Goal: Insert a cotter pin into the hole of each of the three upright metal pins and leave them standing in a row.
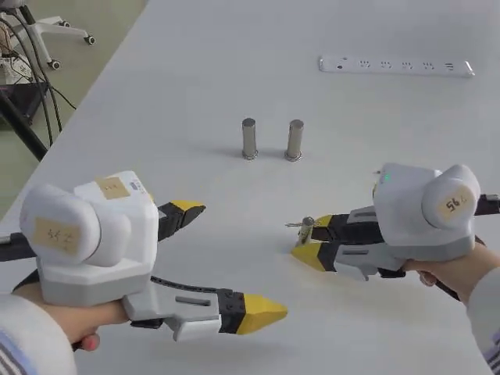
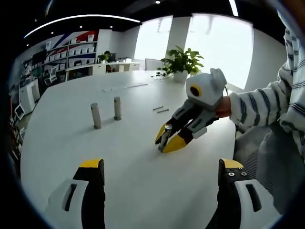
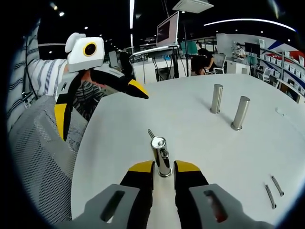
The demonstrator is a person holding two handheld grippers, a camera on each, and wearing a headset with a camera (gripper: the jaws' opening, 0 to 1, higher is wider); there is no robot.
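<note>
**A:** Where is the short grey steel cylinder pin [image 3: 161, 155], and which way does it point?

**B:** It stands on the white counter [image 1: 234, 70] with its long axis vertical. The yellow-tipped jaws of the right gripper [image 1: 306, 239] are clamped on its lower part. A thin wire cotter pin [image 1: 295, 225] crosses its upper end roughly level, and the free end pokes out toward the left gripper [image 1: 226, 262].

**A:** And the left gripper?

**B:** Its jaws are spread wide apart and hold nothing. It sits low near the front of the counter, well apart from the right gripper.

**A:** What else is around?

**B:** Two more upright grey steel pins [image 1: 249, 139] [image 1: 294, 141] stand side by side farther out, near each other but not touching. I cannot tell whether their holes are filled. Two loose wire cotter pins [image 3: 269, 195] [image 3: 277, 185] lie flat on the counter, off to the right gripper's right. A long white power strip [image 1: 394, 66] lies near the far edge, well beyond the pins.
</note>
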